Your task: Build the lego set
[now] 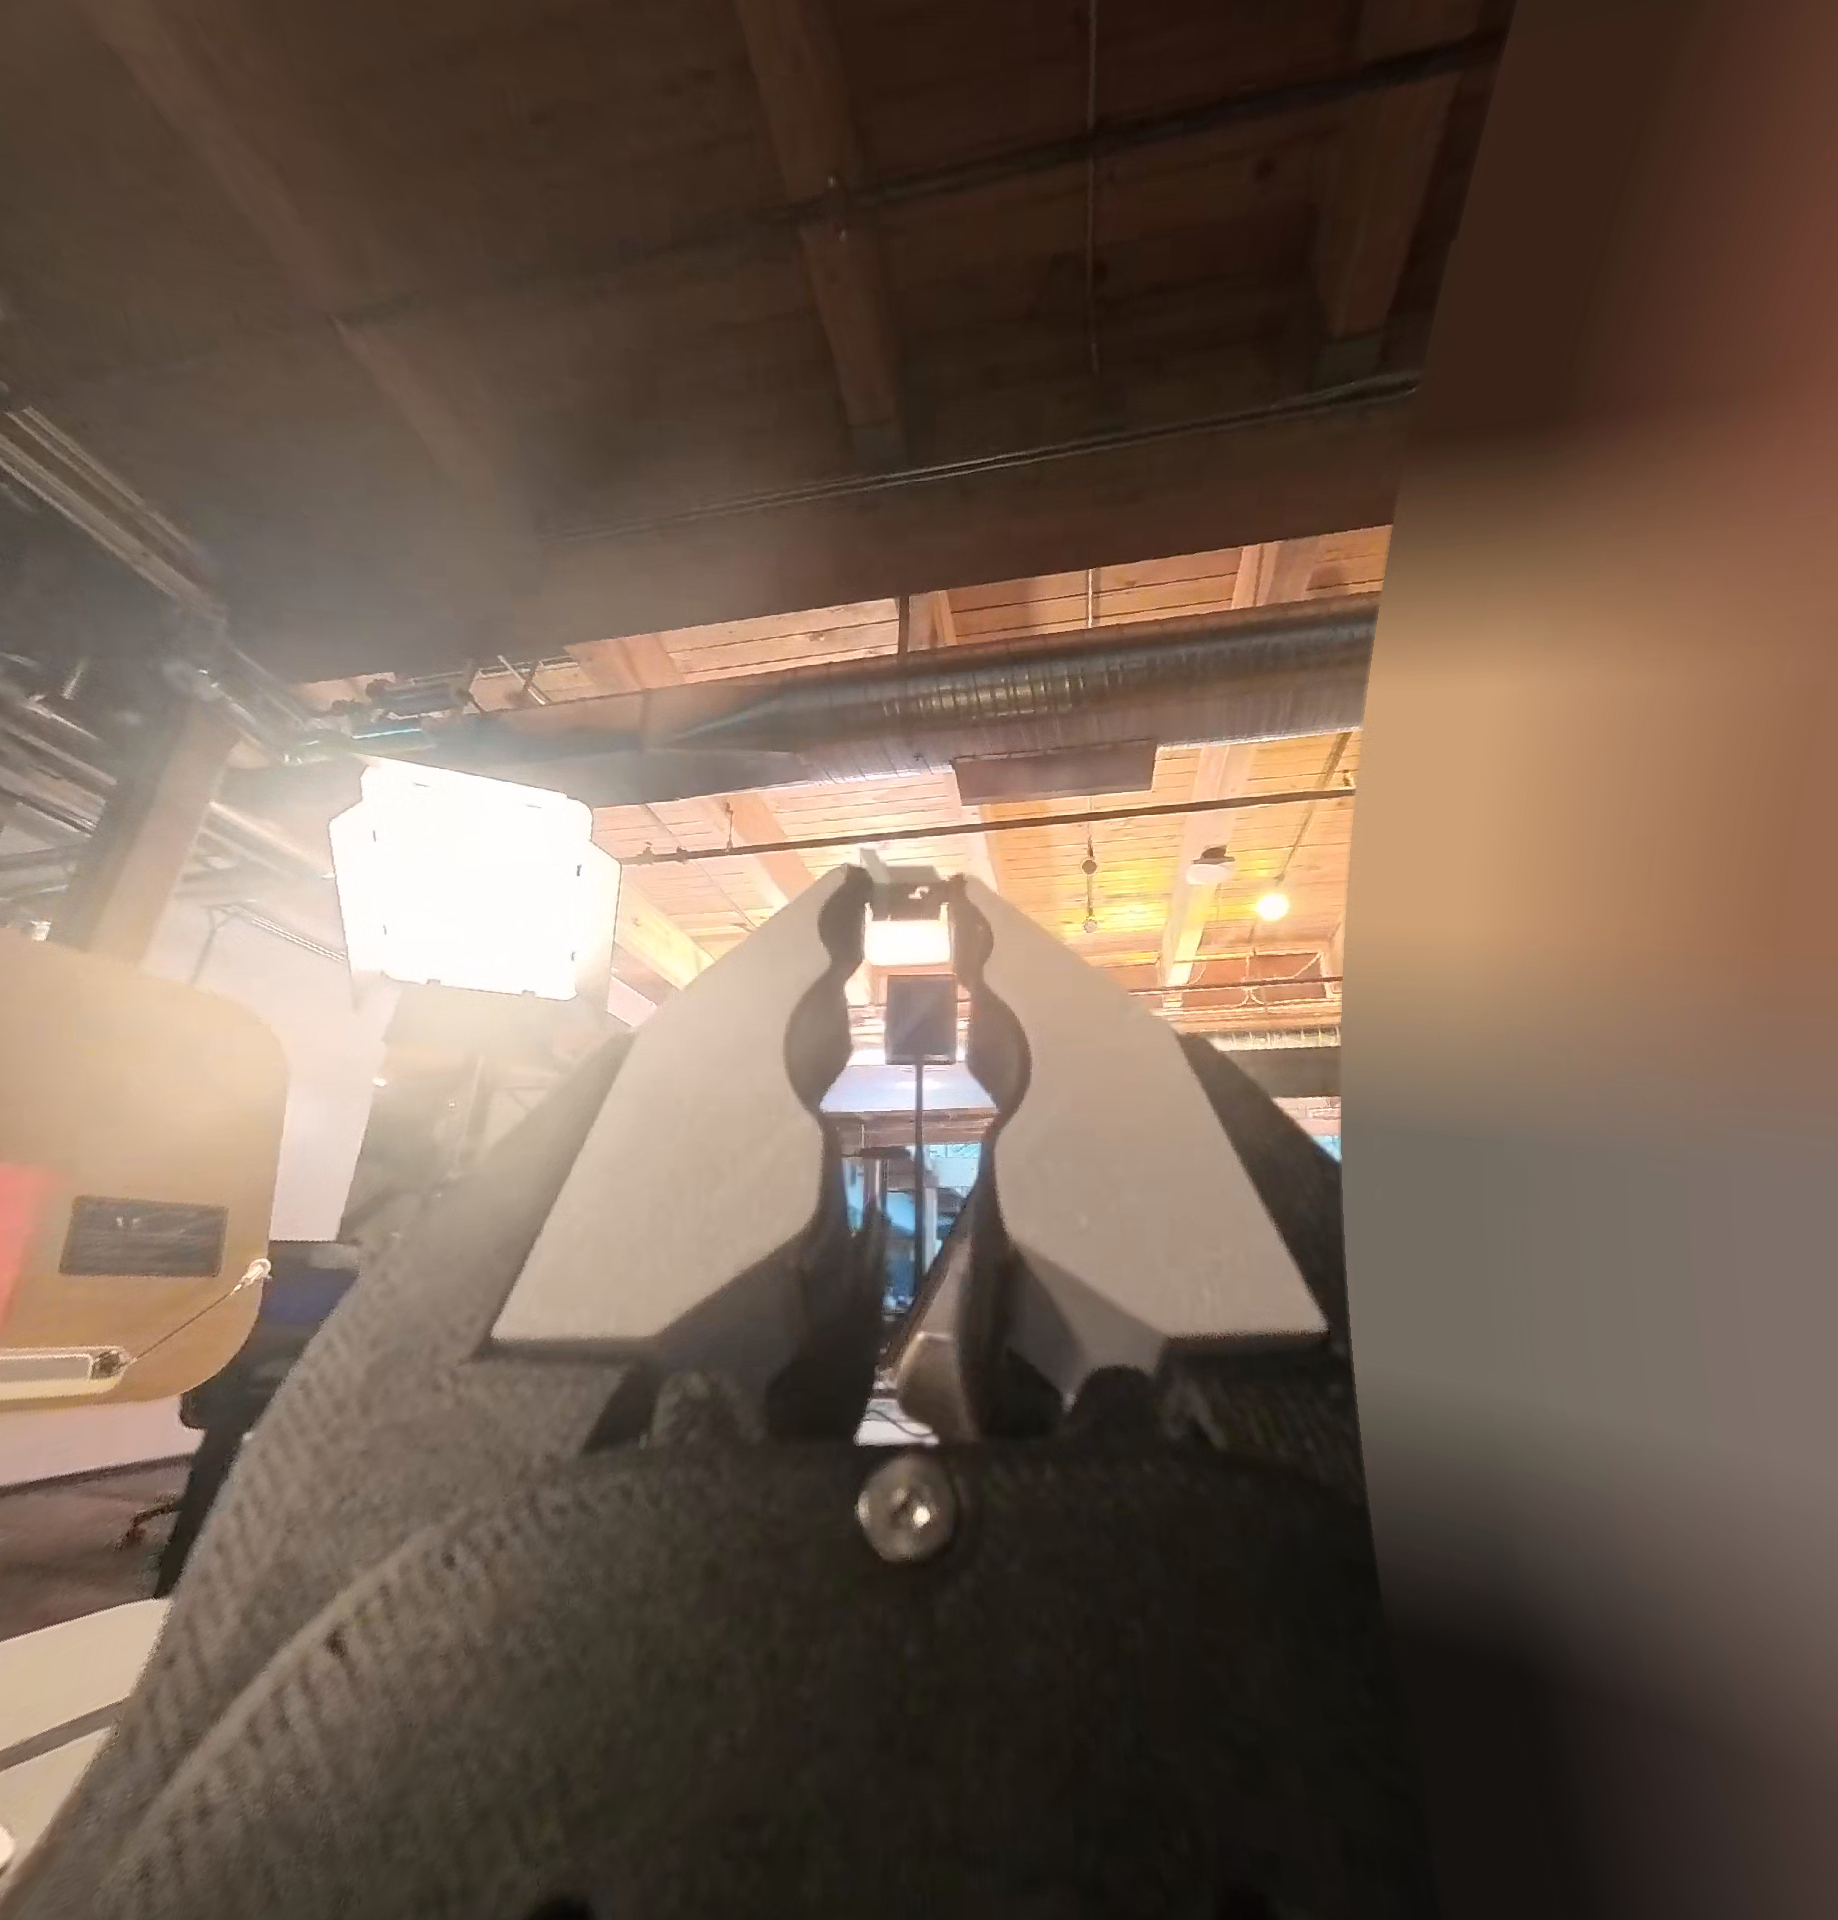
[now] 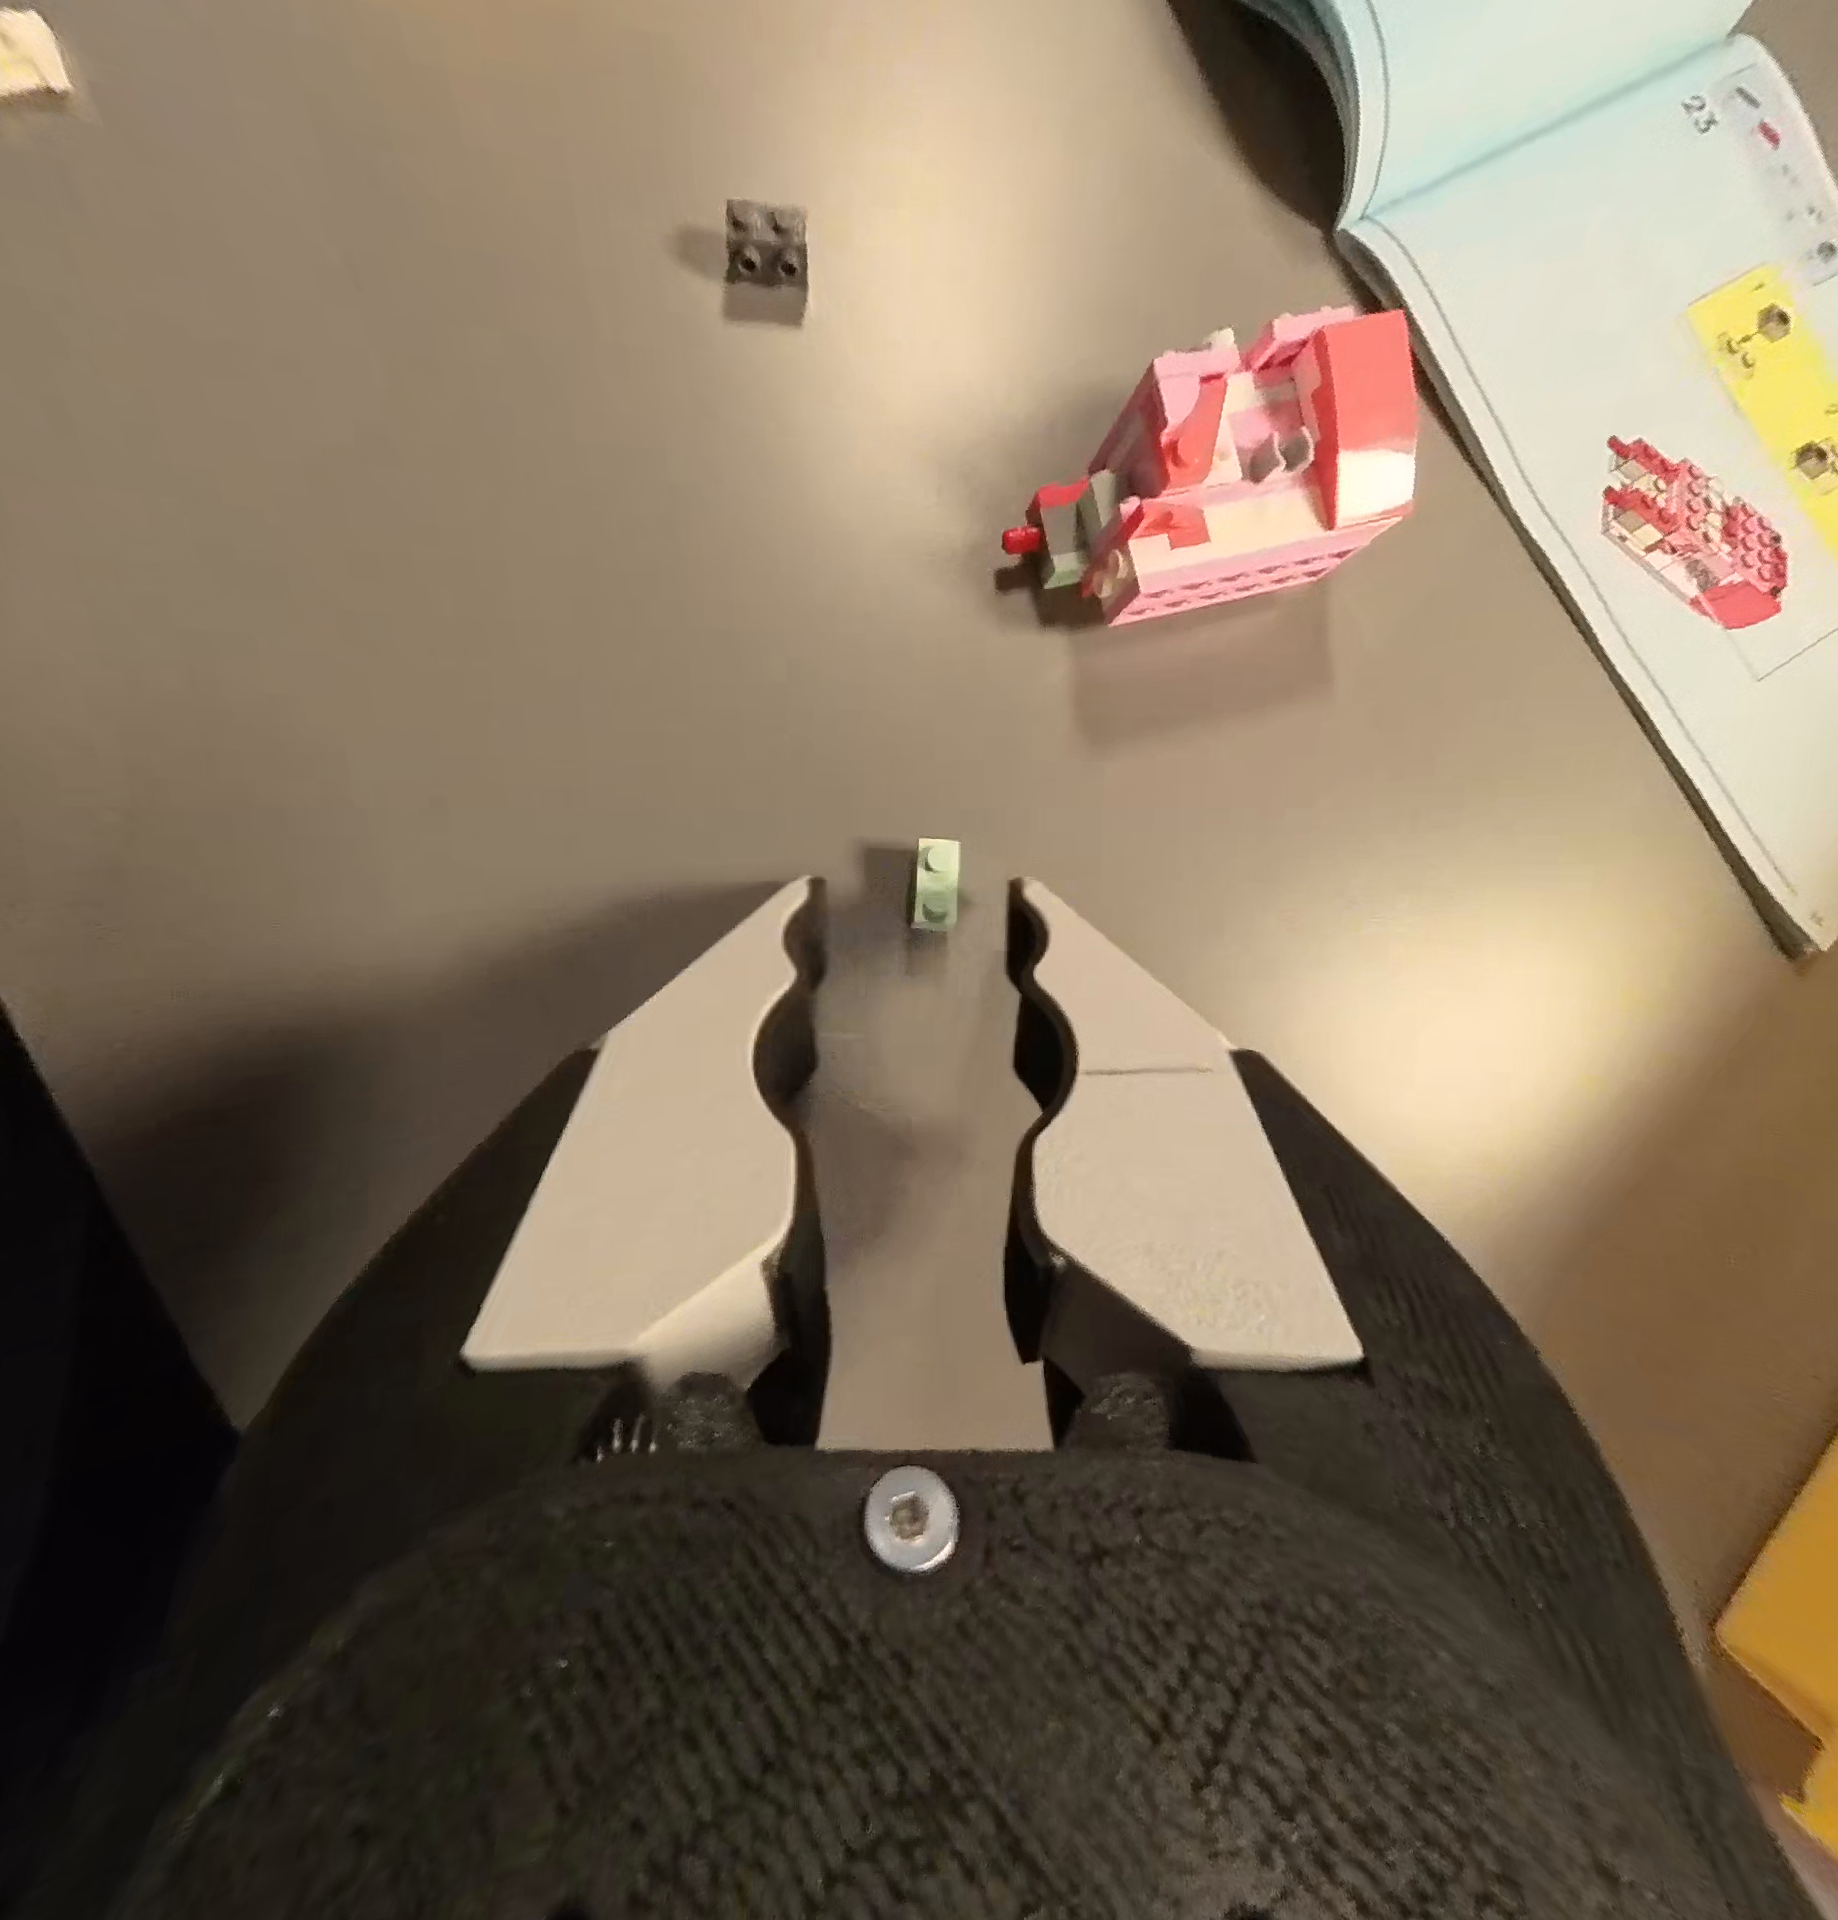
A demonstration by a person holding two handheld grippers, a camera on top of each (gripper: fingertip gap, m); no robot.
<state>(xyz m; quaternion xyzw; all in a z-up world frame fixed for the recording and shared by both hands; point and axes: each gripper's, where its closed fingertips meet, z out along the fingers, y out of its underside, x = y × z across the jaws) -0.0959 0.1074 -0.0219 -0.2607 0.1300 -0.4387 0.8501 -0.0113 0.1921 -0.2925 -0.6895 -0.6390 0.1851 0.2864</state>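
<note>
Pale-green two-stud brick [image 2: 936,886] lies on the grey counter [image 2: 375,623] just ahead of your right gripper [image 2: 913,904], whose fingers stand wide and bare, touching nothing; keep them level and astride its long sides. Your left gripper [image 1: 907,899] points at the ceiling, fingers narrow, pinching a small whitish piece [image 1: 902,896].

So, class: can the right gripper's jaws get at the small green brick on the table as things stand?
Probably yes. The right gripper is open, and the green brick lies on the table just past its tips, roughly centred between them, untouched. Nothing stands in the way.
</note>
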